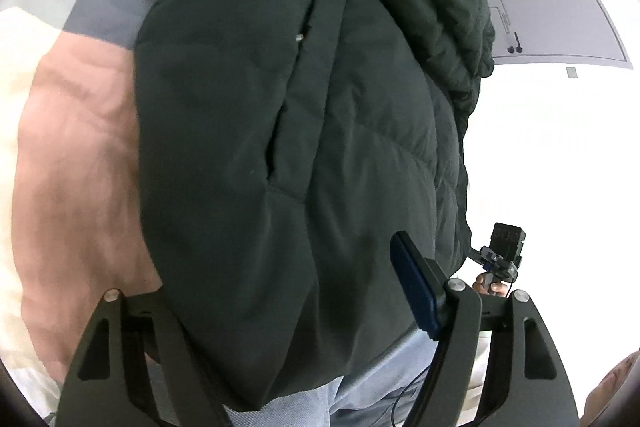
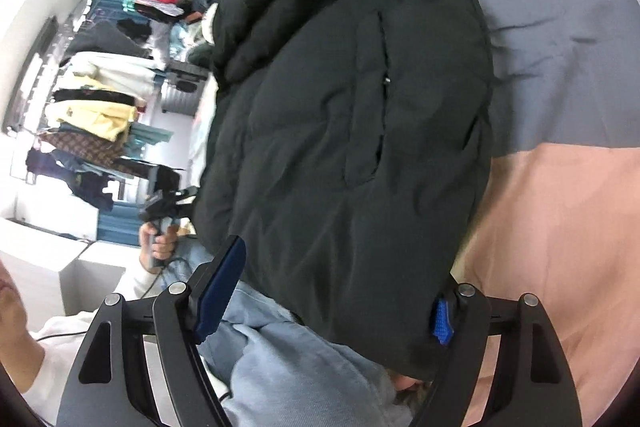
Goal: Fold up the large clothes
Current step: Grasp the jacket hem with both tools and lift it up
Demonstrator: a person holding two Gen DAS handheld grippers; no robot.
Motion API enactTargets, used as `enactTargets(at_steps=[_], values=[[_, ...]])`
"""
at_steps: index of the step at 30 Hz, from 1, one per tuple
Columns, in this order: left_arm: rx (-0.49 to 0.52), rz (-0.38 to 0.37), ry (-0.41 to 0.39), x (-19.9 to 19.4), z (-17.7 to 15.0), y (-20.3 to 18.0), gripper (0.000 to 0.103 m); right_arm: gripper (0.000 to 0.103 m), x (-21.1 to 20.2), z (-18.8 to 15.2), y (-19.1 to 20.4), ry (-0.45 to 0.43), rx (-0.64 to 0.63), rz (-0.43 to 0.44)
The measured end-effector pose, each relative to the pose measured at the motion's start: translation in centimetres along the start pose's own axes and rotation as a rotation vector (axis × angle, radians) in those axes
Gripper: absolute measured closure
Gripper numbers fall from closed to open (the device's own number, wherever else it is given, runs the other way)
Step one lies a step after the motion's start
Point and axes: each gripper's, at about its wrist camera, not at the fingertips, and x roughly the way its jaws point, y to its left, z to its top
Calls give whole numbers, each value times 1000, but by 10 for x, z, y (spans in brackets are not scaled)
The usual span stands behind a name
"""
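Observation:
A large dark green puffer jacket [image 1: 304,115] lies folded on the bed and fills both views; it also shows in the right wrist view [image 2: 352,123]. My left gripper [image 1: 280,307] is open, its jaws wide apart around the jacket's near edge; the blue right fingertip [image 1: 416,291] shows, the left one is hidden under fabric. My right gripper [image 2: 332,299] is open too, its fingers straddling the jacket's near hem, with one blue pad [image 2: 220,287] at the left and one [image 2: 442,321] at the right. Each view shows the other gripper [image 1: 500,251] [image 2: 164,203] beside the jacket.
The bedspread has pink [image 2: 560,227], grey [image 2: 560,47] and cream [image 1: 16,67] patches. The person's light blue jeans [image 2: 288,359] are below the jacket. A clothes rack [image 2: 96,107] with several garments stands at the left of the right wrist view. A grey panel [image 1: 552,19] is on the white wall.

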Motion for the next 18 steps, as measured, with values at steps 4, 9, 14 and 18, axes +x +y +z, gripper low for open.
enactTargets(at_steps=[4, 9, 14, 18], values=[[-14, 64, 23, 2, -2, 5, 28, 24, 25, 0, -35, 77, 80, -74], [-19, 92, 59, 4, -1, 6, 28, 25, 42, 1, -39, 135, 60, -19], [133, 43, 29, 13, 2, -29, 33, 31, 38, 11, 13, 130, -102, 23], [171, 43, -8, 13, 3, -41, 61, 78, 27, 13, 43, 69, -195, -27]])
